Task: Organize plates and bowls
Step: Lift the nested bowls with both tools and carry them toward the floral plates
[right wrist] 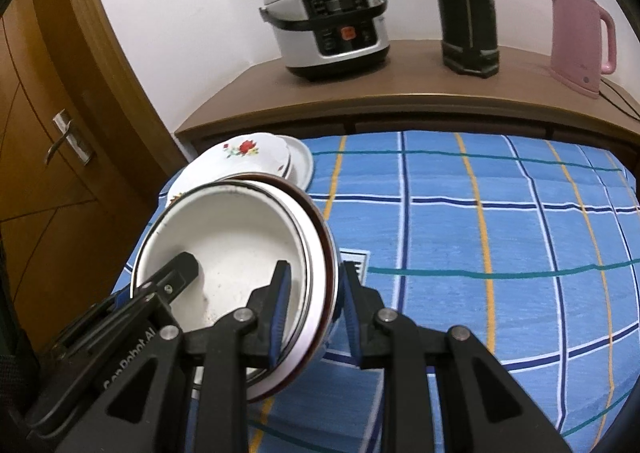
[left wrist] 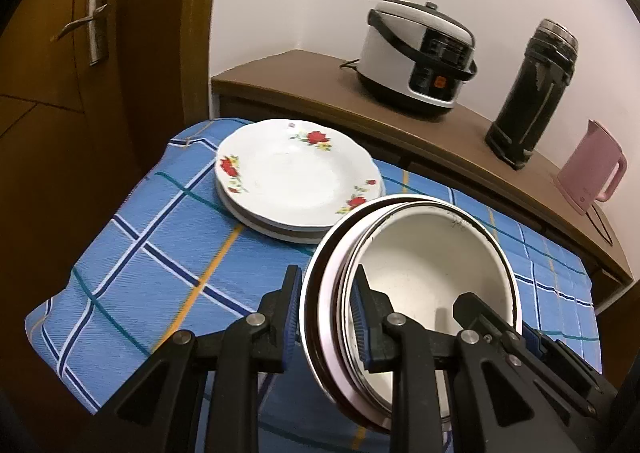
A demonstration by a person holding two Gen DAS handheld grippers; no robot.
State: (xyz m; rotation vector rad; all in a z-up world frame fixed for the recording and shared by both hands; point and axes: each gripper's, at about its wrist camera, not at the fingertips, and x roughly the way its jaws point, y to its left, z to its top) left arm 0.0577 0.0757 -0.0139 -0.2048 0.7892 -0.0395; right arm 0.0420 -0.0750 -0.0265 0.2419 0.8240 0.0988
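Bowls (left wrist: 424,273), nested, hung gripped by both tongs, left (left wrist: 326,317) and right (right wrist: 310,313), beside the plates (left wrist: 296,173); perhaps lifted; next, set them down level.

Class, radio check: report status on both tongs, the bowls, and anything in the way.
Left tongs and right tongs each clamp the bowl stack rim, opposite sides. Stack tilted above the tablecloth. Plate stack sits just beyond.

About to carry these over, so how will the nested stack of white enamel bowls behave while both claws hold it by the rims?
The nested stack of white enamel bowls looks rigid but glossy, so probably slippery. The left claw and right claw pinch only opposite rims, so loose bowls may shift or rattle.
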